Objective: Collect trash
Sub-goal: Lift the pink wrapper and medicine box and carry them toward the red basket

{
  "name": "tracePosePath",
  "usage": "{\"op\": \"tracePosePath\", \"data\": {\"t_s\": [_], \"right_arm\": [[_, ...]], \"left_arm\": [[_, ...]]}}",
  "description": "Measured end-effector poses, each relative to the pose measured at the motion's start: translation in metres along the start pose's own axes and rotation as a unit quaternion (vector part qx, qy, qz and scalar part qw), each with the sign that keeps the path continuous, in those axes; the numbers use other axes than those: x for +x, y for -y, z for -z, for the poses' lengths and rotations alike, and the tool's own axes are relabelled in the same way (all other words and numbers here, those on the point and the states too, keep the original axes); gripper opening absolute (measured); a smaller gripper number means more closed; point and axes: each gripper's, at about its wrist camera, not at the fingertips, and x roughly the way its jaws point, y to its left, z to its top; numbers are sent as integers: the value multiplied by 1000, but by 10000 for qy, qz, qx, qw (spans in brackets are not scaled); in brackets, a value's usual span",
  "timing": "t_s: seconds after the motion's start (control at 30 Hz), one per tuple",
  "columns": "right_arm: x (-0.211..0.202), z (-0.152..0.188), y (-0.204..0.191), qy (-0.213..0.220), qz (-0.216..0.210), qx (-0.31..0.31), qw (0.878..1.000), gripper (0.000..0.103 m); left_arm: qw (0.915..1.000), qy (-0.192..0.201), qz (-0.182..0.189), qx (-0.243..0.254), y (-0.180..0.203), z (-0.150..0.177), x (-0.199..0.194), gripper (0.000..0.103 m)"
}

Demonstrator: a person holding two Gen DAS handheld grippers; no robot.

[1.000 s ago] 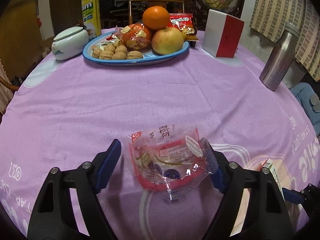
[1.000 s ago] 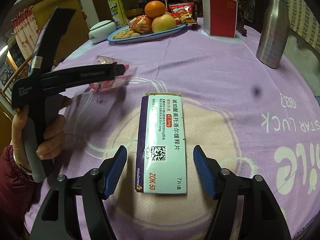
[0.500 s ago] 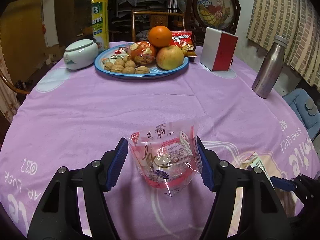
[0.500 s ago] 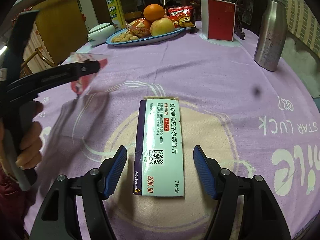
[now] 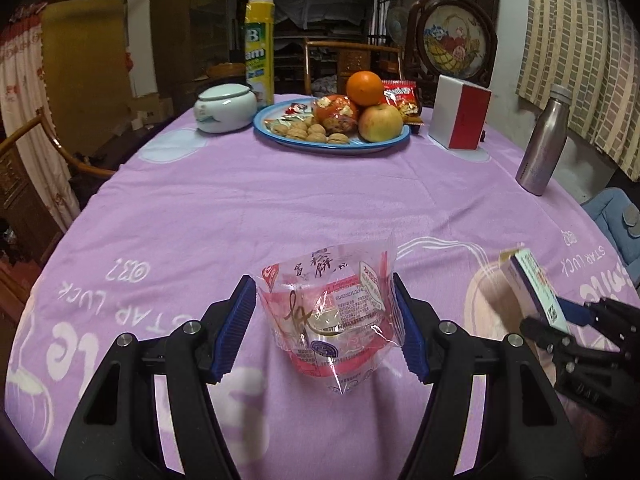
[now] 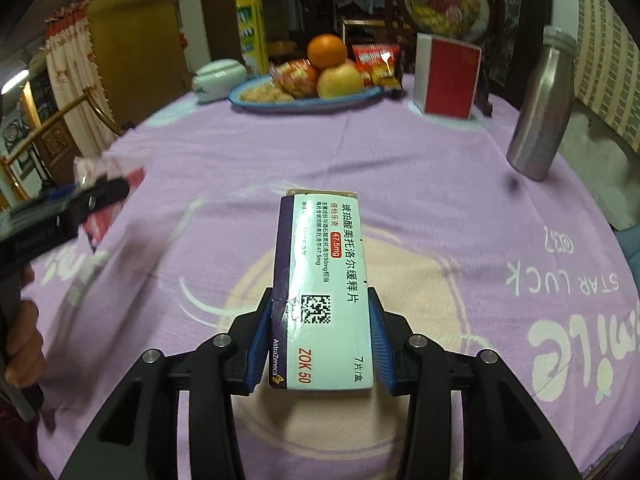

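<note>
Now your right gripper (image 6: 320, 340), jaws just closing, pinches the AstraZeneca "ZOK 50" medicine box (image 6: 322, 292); your left gripper (image 5: 326, 330) clamps a crinkled snack wrapper (image 5: 330, 316). Ahead stands the fruit plate (image 5: 360, 146).

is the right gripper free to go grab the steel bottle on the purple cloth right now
Probably not. The right gripper has just closed its jaws on the white medicine box, so it is occupied. The path to the steel bottle across the purple cloth looks open, but the box must go first.

Dim indoor light, fisheye-warped edges, motion blur at left
</note>
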Motion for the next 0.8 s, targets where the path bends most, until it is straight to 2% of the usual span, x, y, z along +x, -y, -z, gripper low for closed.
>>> {"op": "tracePosePath", "data": {"t_s": [0.3,0.53,0.8], "right_arm": [[-27,3,-1,263,-587,424,9970,44],[-58,20,-25,461,-836,313,9949,44],[-105,35,-49,822,-1004,112,9915,44]], "left_arm": [[9989,297,-329,-125,-19,22,-61,65],[9968,636,-460,-163,-25,38,-106,65],[9938,1003,-419,-214,-29,57,-155,65]]}}
